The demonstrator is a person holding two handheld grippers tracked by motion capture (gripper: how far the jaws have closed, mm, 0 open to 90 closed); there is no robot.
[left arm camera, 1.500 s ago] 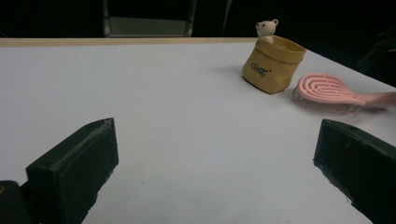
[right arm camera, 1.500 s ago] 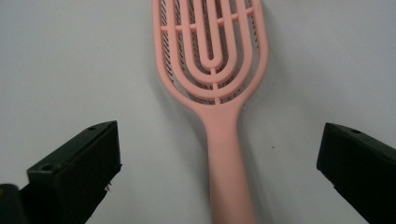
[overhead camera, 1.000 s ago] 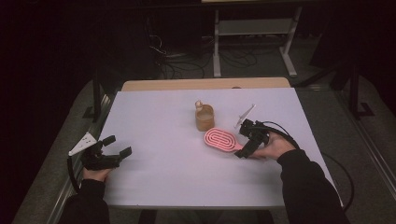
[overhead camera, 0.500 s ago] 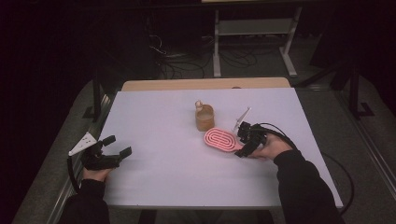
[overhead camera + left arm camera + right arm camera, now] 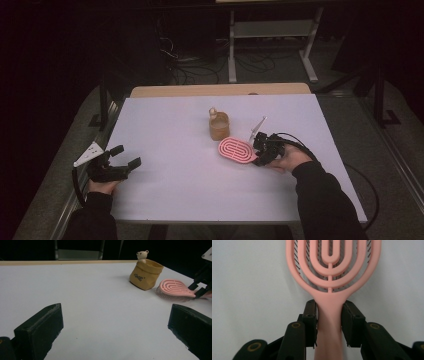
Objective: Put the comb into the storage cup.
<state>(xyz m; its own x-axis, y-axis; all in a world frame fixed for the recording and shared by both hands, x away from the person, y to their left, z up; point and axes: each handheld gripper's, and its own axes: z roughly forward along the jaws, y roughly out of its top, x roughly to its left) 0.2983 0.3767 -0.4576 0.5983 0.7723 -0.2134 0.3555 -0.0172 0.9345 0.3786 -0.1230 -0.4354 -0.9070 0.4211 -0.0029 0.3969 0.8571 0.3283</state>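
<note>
While clamped, hairbrush (image 5: 329, 277) handle end hidden

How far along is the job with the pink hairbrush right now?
Early stage. Done: the right hand-held gripper has its jaws around the handle of the pink hairbrush. In hand: the brush lies on the white table, beside the small bag. Left: lifting and placing it. The left hand-held gripper waits open.
</note>
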